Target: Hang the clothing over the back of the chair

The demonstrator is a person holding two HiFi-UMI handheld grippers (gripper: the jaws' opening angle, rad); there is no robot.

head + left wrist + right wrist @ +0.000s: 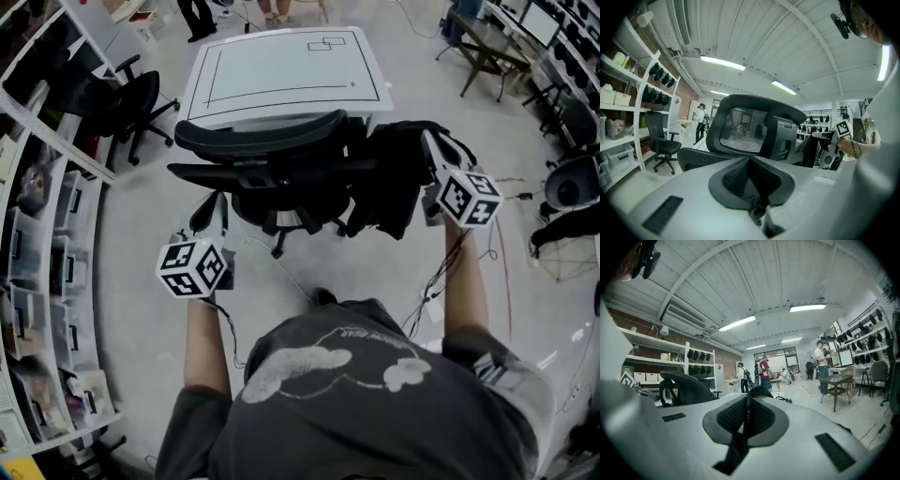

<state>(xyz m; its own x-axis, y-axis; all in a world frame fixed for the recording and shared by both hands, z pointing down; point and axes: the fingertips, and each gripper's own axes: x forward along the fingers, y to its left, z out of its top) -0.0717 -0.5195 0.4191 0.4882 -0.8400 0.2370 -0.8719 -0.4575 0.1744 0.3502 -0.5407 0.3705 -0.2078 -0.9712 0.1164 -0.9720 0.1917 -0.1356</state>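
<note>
Step in hand, as I read it: carry the black clothing point(389, 183) across and drop it over the chair back point(262, 136).

R gripper point(441, 155) has its fingers clamped on a fold of the cloth, seen as dark fabric pinched in the right gripper view point(736, 453). The garment hangs bunched just beside the office chair's point(281, 183) right side, not yet over the back.

L gripper point(214, 220) sits near the chair's left side, fingers together w/ nothing between them.

To do it well:
- Lift R high enough that the hanging bulk clears the top edge.
- Swing over so roughly half falls each side, else it prob slides off.
- L could open and take a 2nd corner to spread the cloth.

Count: 1 garment, 2 grippers, 1 white tabletop point(281, 66), 1 target chair, plus 1 spare chair point(131, 103) at upper left.
</note>
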